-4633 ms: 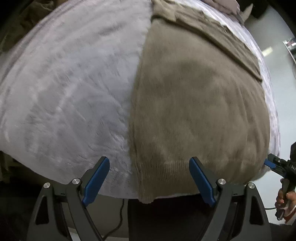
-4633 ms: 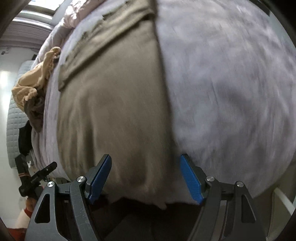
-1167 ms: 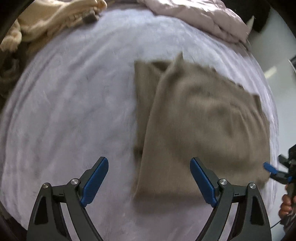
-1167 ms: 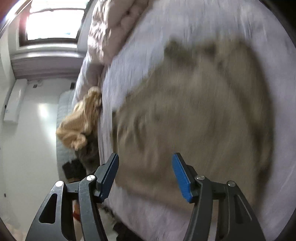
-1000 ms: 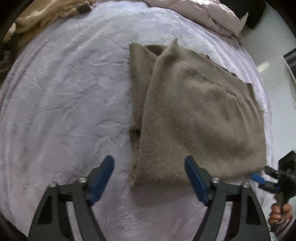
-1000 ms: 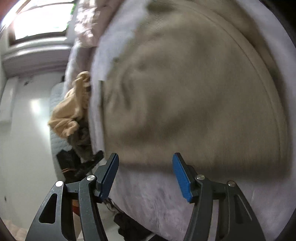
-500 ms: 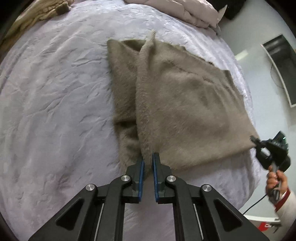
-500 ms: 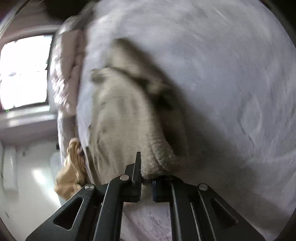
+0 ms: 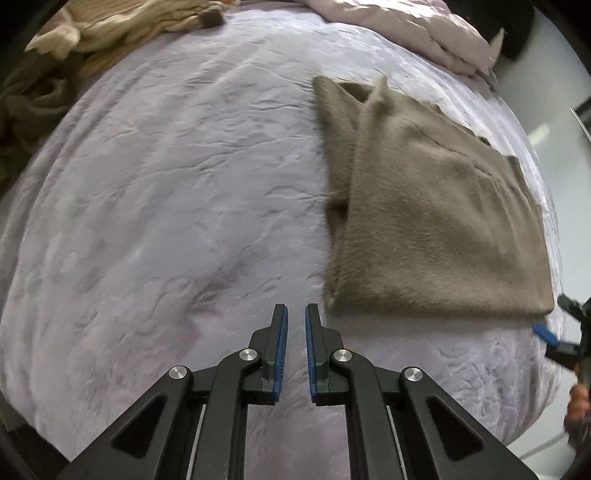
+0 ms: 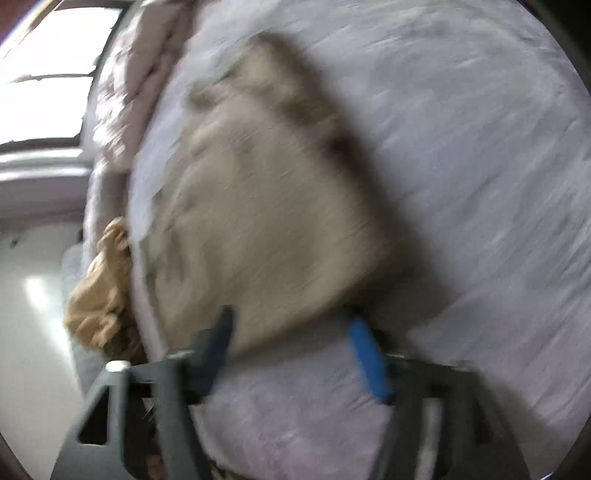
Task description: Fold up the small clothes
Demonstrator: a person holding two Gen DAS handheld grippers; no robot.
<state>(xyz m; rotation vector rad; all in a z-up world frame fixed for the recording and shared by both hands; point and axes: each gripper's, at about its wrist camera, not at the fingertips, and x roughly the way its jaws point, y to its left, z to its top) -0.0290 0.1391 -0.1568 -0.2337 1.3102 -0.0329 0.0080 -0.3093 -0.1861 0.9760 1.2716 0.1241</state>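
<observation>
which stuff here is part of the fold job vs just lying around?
In the job:
- taupe knit garment, folded flat on the lavender bedspread
- left gripper, shut on nothing
- right gripper, open

Lying about:
- tan clothes heap
- pink duvet

Probably bedroom: bed (image 9: 184, 221), duvet (image 9: 406, 26)

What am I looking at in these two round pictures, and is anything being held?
No robot here: a person carries a hand-held gripper in each hand, each with a wide-angle camera looking along its jaws. The left view shows the left gripper, jaws nearly together with nothing between them, over a pale bedcover. A folded brown sweater lies flat on it, with loose clothes at the far edge. The right gripper shows at that view's edge. The blurred right view shows the right gripper, jaws just opened, holding nothing.
</observation>
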